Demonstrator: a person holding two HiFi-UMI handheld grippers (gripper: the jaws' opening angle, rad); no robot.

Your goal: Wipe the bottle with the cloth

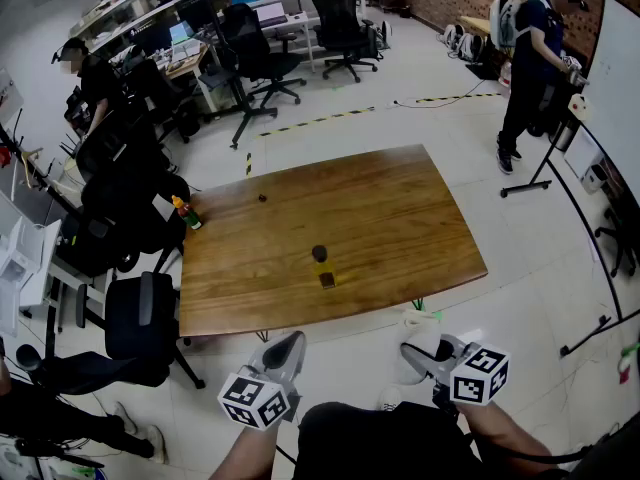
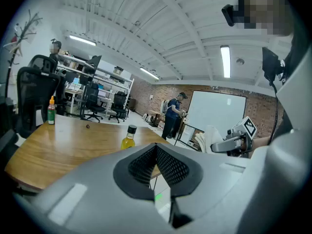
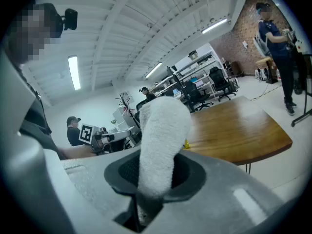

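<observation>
A small bottle [image 1: 323, 266] of yellow liquid with a dark cap is seen standing upright on the wooden table [image 1: 400, 228], close to the near edge and about midway along it. Both grippers are held off the table, in front of that near edge and well apart from the bottle. The left gripper [image 1: 288, 348] is shown with its jaws brought fully together, and nothing is caught between them. In its own view the bottle is seen beyond the jaw tips, a little to their left. A white cloth [image 3: 161, 126] is clamped in the right gripper [image 3: 155, 172]. The jaws are pressed on its lower part, while the rest stands up above them as a thick roll. A second bottle [image 1: 186, 213] with an orange cap is set at the table's left edge, and a small dark object [image 1: 262, 197] lies farther back on the top. An office chair [image 1: 140, 328] is placed at the table's left corner, and a person [image 1: 528, 58] is seen standing beside a whiteboard [image 1: 620, 88] at the far right.
</observation>
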